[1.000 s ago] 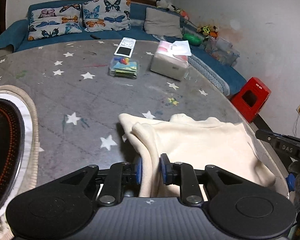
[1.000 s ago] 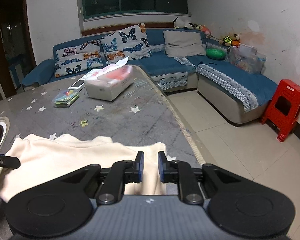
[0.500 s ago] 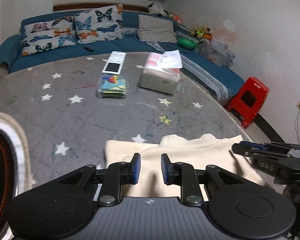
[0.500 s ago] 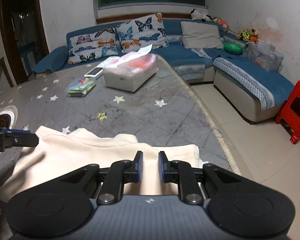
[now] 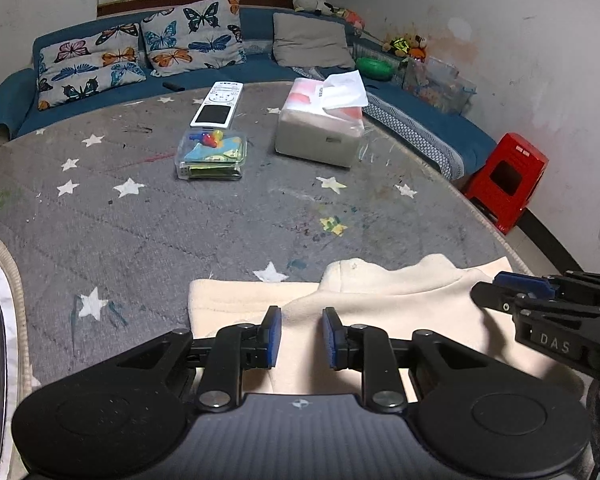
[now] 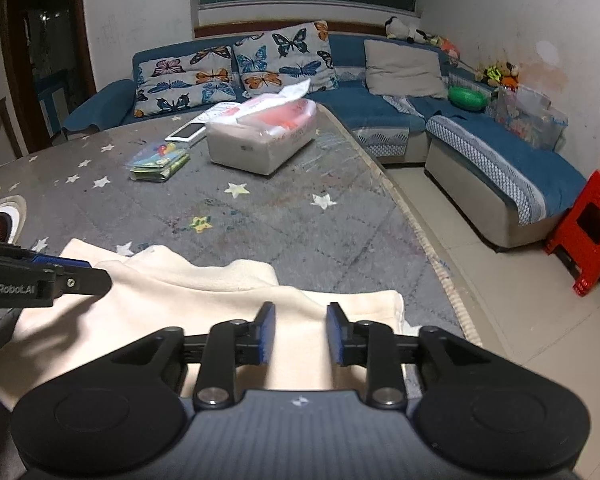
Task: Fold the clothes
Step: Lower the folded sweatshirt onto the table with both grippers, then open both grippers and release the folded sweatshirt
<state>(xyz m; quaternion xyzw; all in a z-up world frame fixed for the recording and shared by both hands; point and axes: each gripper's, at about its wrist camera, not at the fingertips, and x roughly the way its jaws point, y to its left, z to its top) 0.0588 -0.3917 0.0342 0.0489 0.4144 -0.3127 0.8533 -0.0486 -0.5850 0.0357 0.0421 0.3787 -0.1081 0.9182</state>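
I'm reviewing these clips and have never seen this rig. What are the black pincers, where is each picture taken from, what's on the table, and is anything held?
A person holds two hand-held grippers, each with a fisheye camera looking along its fingers. One picture is from the left gripper, one from the right gripper. Both are open above a cream garment lying on the star-patterned table cover; nothing is held. Further off lie a tissue box, a clear box of colourful items and a remote.
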